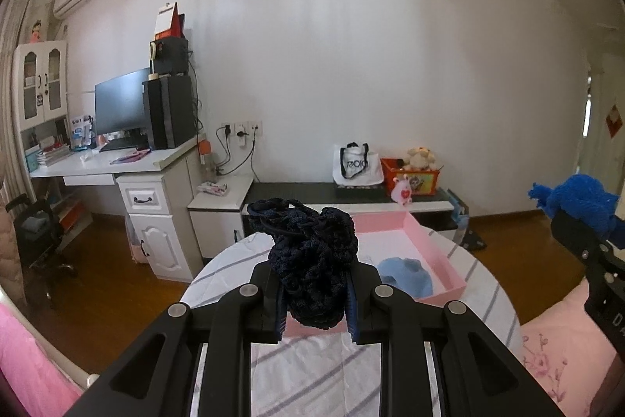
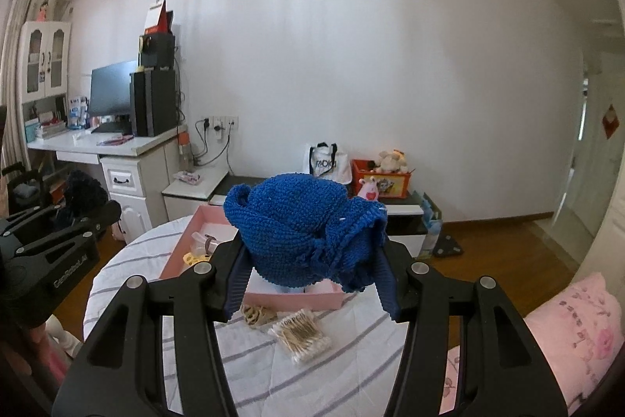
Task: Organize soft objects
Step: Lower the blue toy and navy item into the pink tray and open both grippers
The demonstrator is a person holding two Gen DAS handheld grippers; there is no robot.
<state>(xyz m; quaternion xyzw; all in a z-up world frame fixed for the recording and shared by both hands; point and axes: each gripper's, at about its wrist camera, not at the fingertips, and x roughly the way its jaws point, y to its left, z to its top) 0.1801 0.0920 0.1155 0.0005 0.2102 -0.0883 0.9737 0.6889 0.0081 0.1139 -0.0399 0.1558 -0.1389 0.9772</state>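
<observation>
Clamped in my left gripper (image 1: 314,303): navy knit bundle (image 1: 308,260), held above the near edge of the pink box (image 1: 425,241) on the striped table (image 1: 332,370). Right gripper (image 2: 312,284) grips a blue knit piece (image 2: 304,225), also w/ the box just ahead & below. Both equally near, I'd say. Left view shows a light-blue item (image 1: 406,274) inside; right view shows cotton swabs (image 2: 300,337) in front of it.
</observation>
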